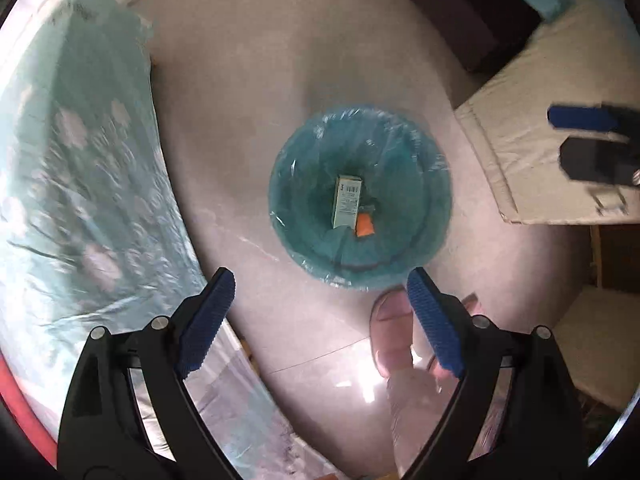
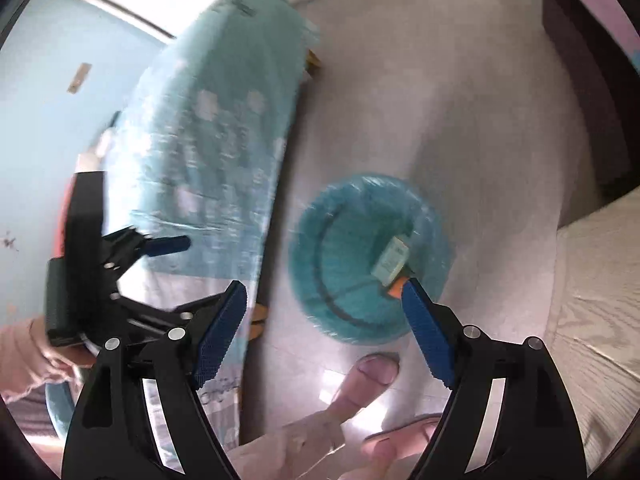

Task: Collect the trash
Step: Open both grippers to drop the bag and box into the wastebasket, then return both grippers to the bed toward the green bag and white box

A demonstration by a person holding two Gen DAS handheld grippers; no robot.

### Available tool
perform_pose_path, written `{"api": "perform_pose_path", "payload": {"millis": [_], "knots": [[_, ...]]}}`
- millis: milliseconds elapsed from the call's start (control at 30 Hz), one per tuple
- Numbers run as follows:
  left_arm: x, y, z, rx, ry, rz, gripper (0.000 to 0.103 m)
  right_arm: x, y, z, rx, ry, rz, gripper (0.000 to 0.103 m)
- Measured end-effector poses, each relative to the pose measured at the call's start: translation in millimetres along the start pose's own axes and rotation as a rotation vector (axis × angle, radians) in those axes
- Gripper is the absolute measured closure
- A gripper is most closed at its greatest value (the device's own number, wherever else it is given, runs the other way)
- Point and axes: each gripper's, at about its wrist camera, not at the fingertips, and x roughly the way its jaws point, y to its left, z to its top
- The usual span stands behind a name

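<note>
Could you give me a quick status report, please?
Left tongs and right tongs open, empty. Box and orange scrap in bin. Foot beside bin.

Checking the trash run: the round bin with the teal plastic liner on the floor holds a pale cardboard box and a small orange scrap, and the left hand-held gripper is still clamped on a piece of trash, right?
Not quite. In the left wrist view the left hand-held gripper is open and empty. The round bin with the teal plastic liner does hold the pale cardboard box and small orange scrap.
</note>
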Motion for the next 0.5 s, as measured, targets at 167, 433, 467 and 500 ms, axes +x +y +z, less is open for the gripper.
{"api": "perform_pose_path", "payload": {"millis": [167, 433, 467, 500], "knots": [[-100, -18, 0, 0.141, -0.091, 0.038, 0.01, -115, 55, -6, -0.036, -0.112, 0.032, 0.019], [-238, -86, 23, 0.393, -0.254, 0.001, 0.007, -299, 79, -50, 0.07, -0.346, -0.104, 0.012], [-254, -100, 27, 0.431, -0.277, -0.01, 0.007, -315, 79, -58, 0.094, -0.374, -0.123, 0.012], [-268, -116, 31, 0.467, -0.299, -0.025, 0.006, -341, 76, -74, 0.131, -0.418, -0.168, 0.011]]}}
